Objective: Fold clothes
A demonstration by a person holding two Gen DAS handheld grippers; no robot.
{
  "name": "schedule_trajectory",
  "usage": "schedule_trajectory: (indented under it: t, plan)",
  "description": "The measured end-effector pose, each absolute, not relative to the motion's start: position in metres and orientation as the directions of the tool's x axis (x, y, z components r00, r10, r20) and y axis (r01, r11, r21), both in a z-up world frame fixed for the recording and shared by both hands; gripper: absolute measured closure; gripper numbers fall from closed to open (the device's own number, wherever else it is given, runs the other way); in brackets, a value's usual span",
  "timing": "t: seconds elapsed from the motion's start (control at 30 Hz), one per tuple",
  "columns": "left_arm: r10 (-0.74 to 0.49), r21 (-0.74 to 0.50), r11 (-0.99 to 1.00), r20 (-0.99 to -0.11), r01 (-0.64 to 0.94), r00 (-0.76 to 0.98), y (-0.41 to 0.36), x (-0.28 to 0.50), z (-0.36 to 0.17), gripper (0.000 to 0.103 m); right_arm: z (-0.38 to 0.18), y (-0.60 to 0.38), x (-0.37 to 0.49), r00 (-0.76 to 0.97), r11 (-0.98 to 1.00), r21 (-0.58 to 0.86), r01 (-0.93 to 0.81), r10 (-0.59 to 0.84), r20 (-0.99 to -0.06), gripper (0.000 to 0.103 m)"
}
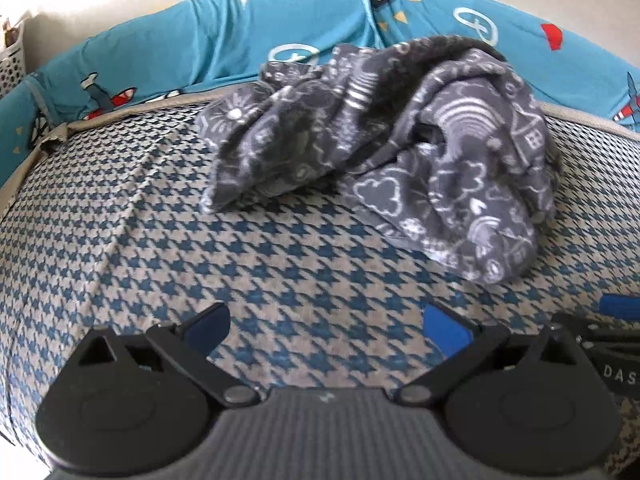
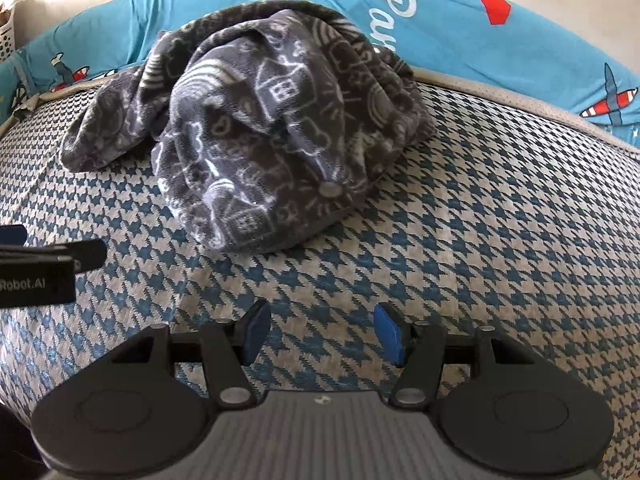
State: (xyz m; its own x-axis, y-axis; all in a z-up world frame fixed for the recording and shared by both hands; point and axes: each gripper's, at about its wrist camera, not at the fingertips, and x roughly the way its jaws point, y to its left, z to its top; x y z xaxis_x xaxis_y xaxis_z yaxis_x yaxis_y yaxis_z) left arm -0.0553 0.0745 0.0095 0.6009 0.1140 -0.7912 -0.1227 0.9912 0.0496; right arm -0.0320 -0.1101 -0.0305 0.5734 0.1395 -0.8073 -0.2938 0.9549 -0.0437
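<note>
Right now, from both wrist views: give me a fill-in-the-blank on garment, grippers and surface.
1. The dark garment lies ____ in a heap, not folded.
2. Both the left gripper and the right gripper are ____, with nothing between the fingers.
3. The cover under the garment has a blue and grey ____ pattern.
4. The padded wall behind the garment is mainly ____.

Missing: crumpled; open; houndstooth; blue

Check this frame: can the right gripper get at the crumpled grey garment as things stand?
Probably yes. The right gripper stands open with nothing between its pads, and only bare houndstooth cover lies between it and the grey garment. The left gripper sits off to the side, out of the path.
</note>
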Motion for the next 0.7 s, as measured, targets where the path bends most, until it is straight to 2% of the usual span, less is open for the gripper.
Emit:
schedule_trajectory:
  t: [0.7]
  plan:
    - [0.079,0.044,0.996,-0.800,-0.072,0.595,0.0691,-0.0585,0.0037,0.000,-0.0320,-0.1117,-0.0272,0.566,0.962,-0.033,-0.272,0.133,-0.814,0.047]
